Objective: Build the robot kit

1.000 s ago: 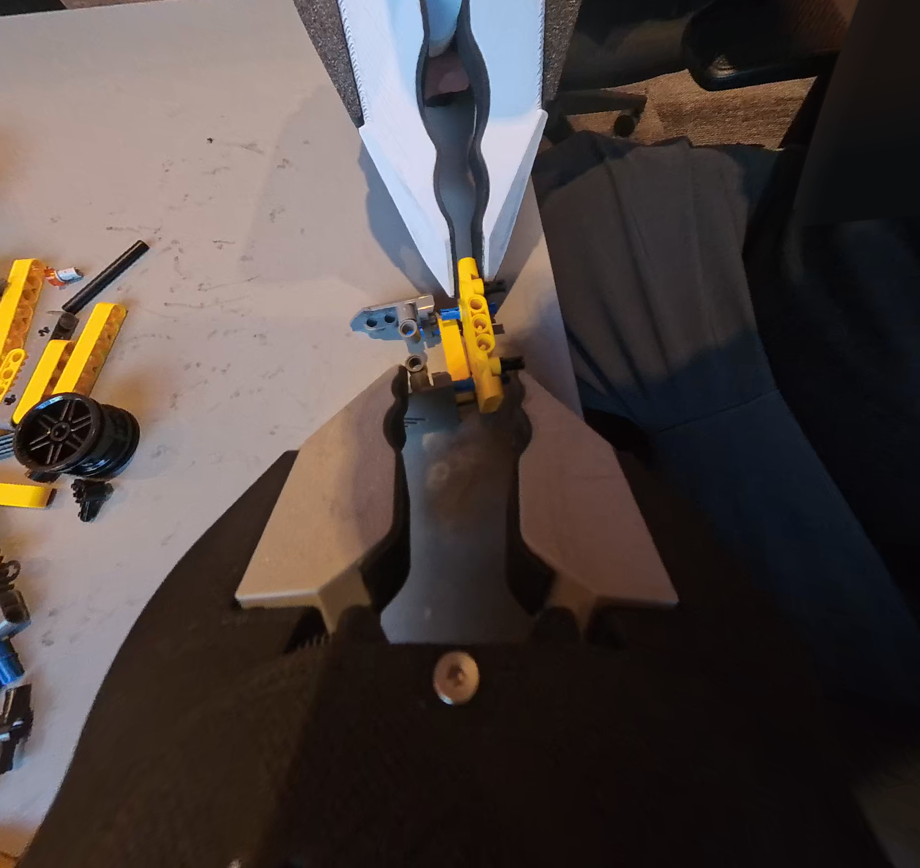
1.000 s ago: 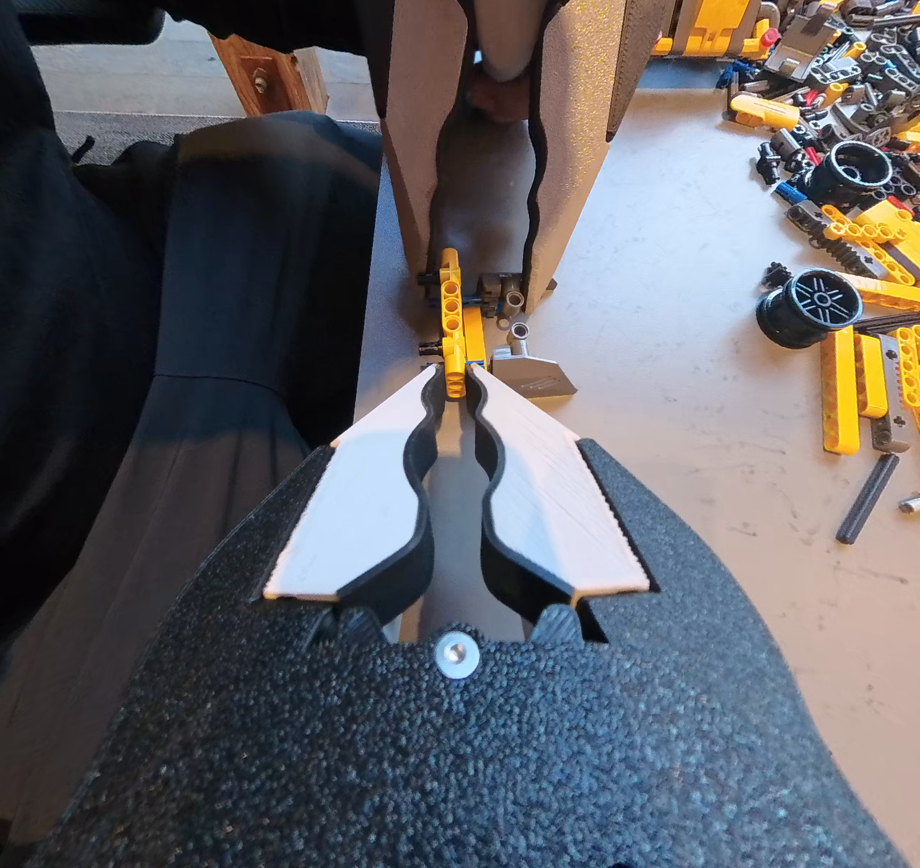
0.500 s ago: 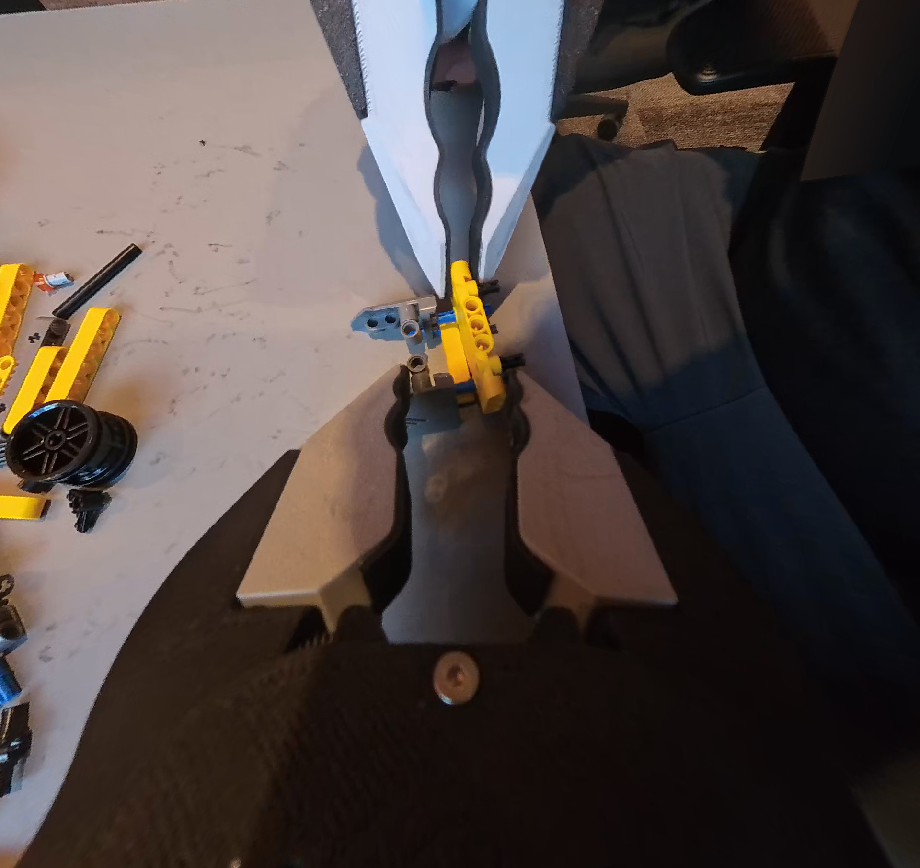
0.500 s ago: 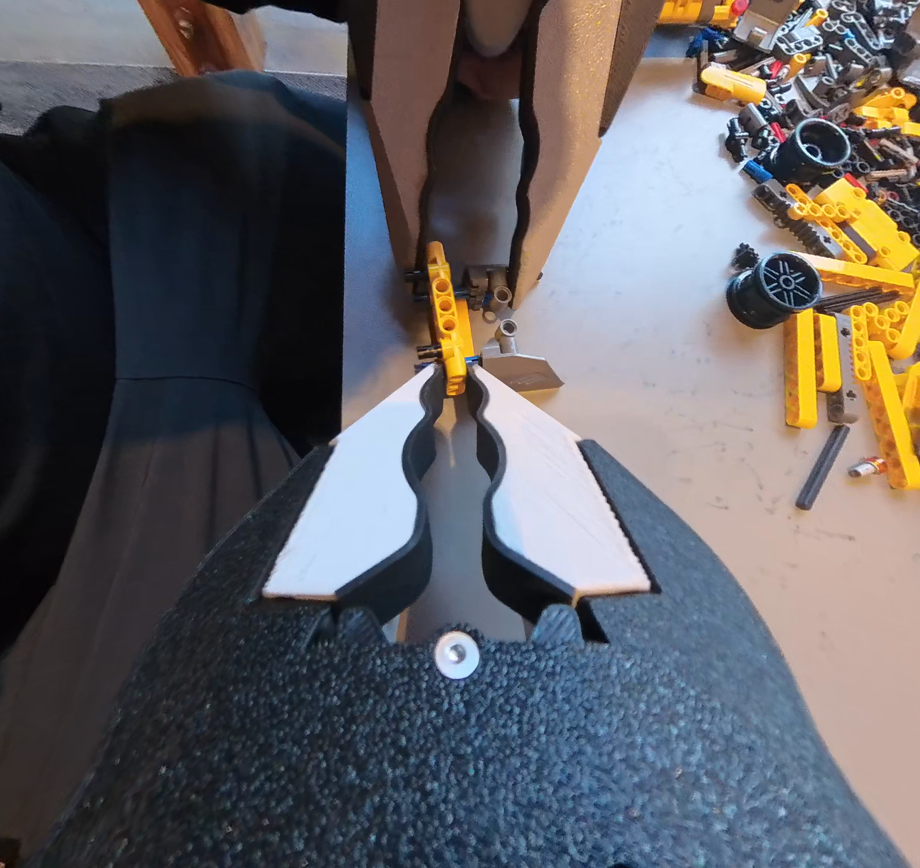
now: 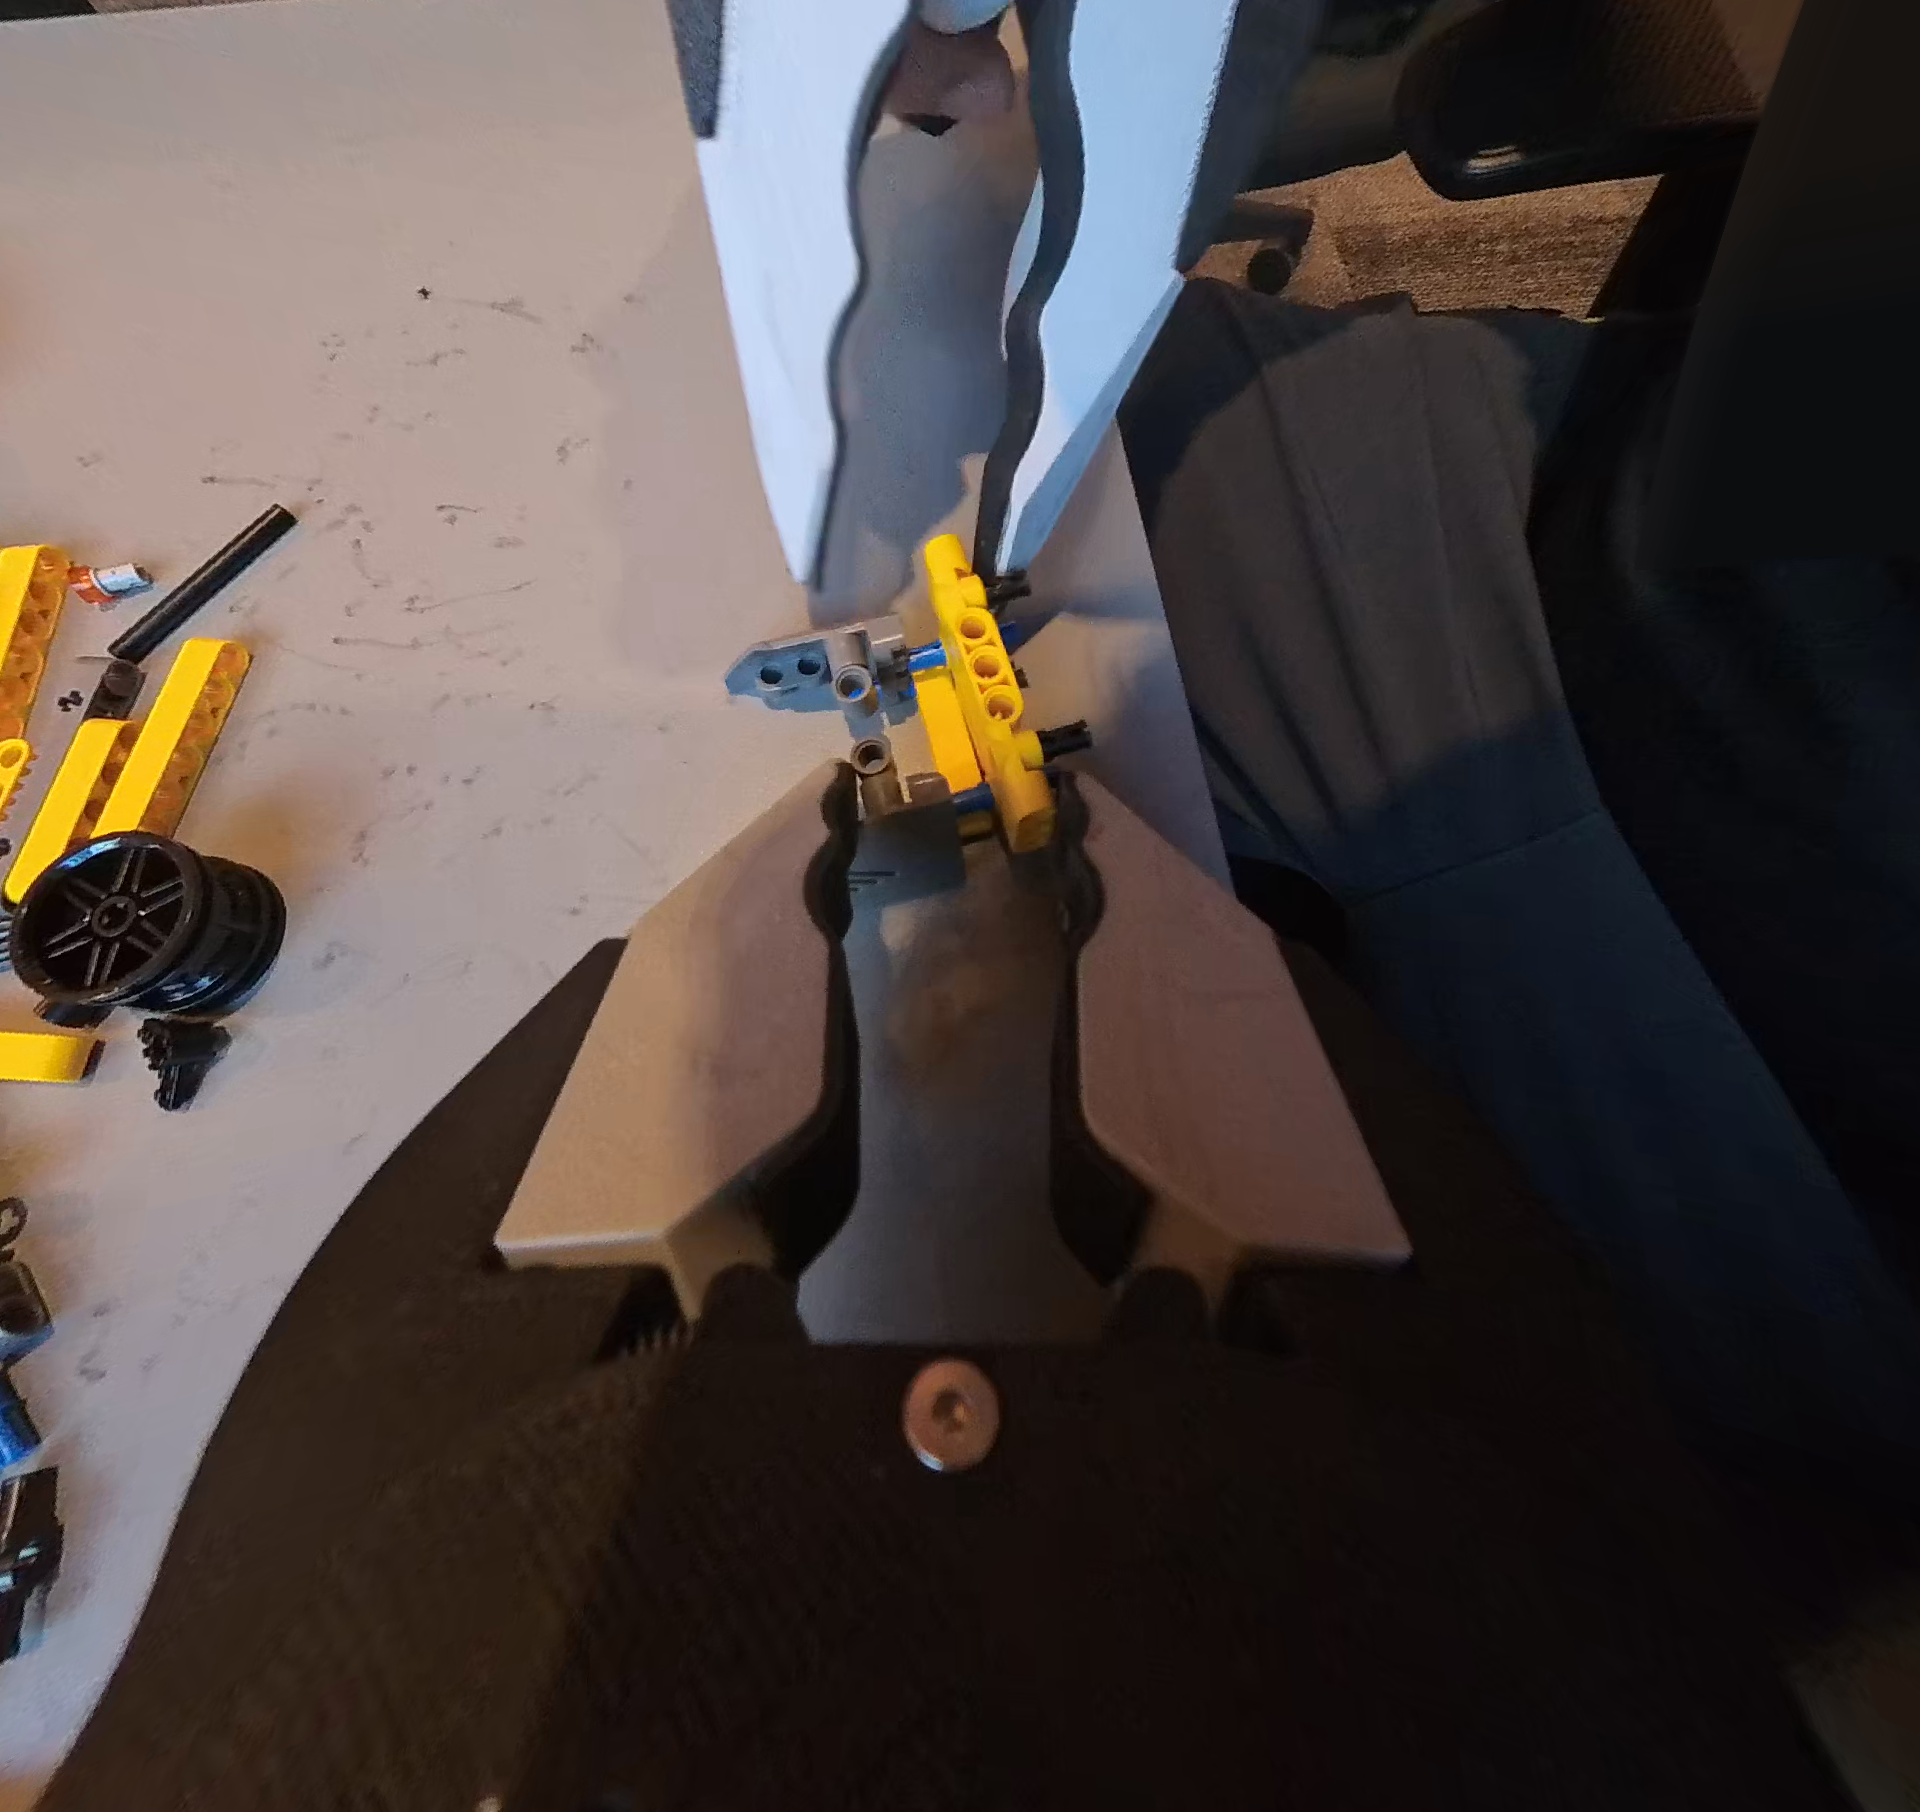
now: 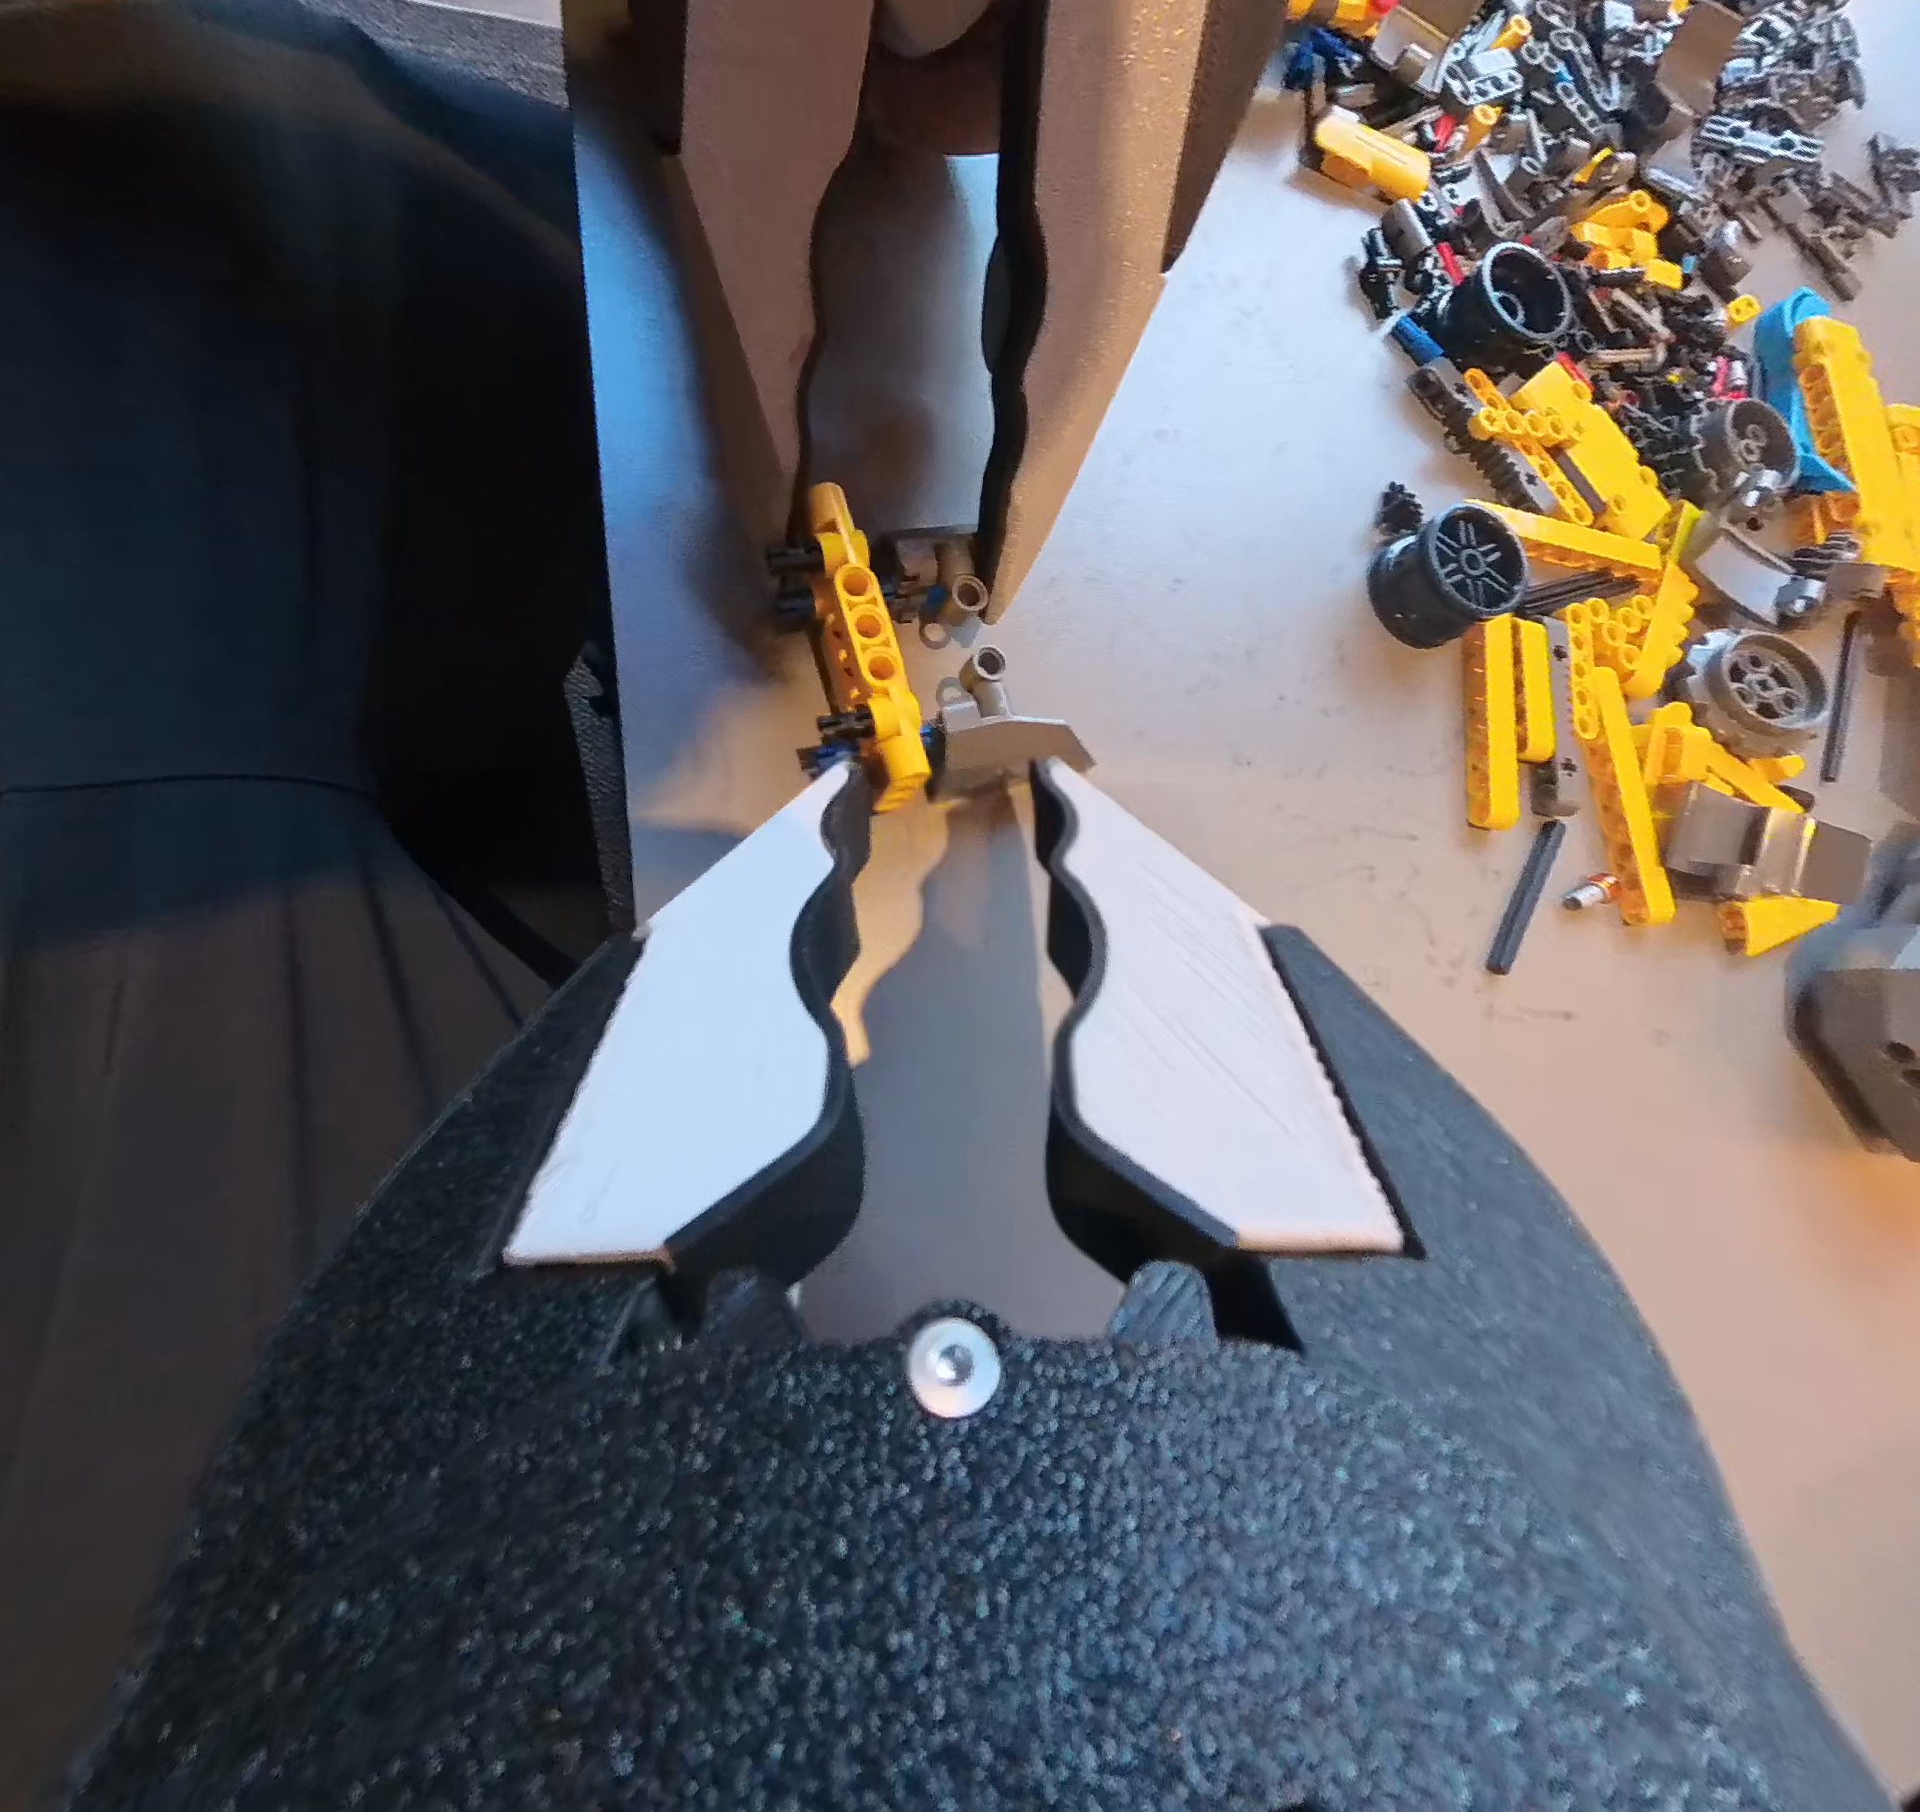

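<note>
Two hand-held grippers meet over a small brick assembly (image 5: 977,692) at the near edge of a pale, scuffed desk (image 5: 416,308). In the left wrist view, loose yellow beams (image 5: 171,723), a black spoked wheel (image 5: 114,915) and a thin black axle rod (image 5: 203,578) lie at the far left, well apart from the work. At centre, the left gripper (image 5: 951,796) has its grey fingers (image 5: 727,1035) closed on the assembly, one tip against the yellow beam's end and the other against a tan connector. The assembly is a short yellow beam with a row of round holes, standing on edge, black pins jutting from its outer face, blue pins on its inner face joining it to grey connectors and a flat grey panel (image 5: 790,666) that points left. From above, the right gripper (image 5: 914,567) reaches in. To the right, a person's dark clothing (image 5: 1455,723) fills the space beyond the desk edge. In the right wrist view, the clothing sits left, the assembly (image 6: 868,640) is at centre, and the right gripper (image 6: 940,780) has its white fingers (image 6: 1195,1035) spread apart, their tips either side of the beam's near end and the grey panel (image 6: 1003,739), gripping nothing. A heap of yellow, grey and black parts (image 6: 1662,204) covers the desk at right.
</note>
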The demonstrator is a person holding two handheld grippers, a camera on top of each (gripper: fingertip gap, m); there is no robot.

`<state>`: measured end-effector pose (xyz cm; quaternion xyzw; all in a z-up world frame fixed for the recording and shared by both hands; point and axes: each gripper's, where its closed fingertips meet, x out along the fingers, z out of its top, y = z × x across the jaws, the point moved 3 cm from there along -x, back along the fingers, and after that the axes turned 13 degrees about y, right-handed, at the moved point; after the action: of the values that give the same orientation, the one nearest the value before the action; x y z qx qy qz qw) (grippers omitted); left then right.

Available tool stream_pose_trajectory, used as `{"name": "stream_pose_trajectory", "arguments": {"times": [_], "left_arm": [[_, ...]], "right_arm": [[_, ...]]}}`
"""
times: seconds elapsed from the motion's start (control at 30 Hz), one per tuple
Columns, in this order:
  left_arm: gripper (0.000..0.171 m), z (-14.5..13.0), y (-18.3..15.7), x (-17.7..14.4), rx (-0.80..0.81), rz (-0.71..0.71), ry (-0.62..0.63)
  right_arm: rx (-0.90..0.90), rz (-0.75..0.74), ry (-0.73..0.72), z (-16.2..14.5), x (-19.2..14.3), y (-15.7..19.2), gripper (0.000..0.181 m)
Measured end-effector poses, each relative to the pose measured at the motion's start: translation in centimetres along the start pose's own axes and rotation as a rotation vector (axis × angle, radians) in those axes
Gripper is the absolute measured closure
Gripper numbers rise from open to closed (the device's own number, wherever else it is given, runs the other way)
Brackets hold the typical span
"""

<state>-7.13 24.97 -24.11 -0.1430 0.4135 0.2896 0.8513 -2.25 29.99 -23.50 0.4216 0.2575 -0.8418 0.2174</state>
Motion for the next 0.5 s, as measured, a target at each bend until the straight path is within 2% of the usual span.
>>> {"name": "stream_pose_trajectory", "arguments": {"times": [0.23,0.5], "left_arm": [[0.135,0.00,-0.08,0.02,0.008,0.001,0.002],[0.135,0.01,-0.05,-0.01,0.002,-0.012,-0.001]], "right_arm": [[-0.108,0.031,-0.040,0.33,0.22,-0.41,0.138],[-0.164,0.154,-0.052,0.48,0.54,-0.39,0.144]]}}
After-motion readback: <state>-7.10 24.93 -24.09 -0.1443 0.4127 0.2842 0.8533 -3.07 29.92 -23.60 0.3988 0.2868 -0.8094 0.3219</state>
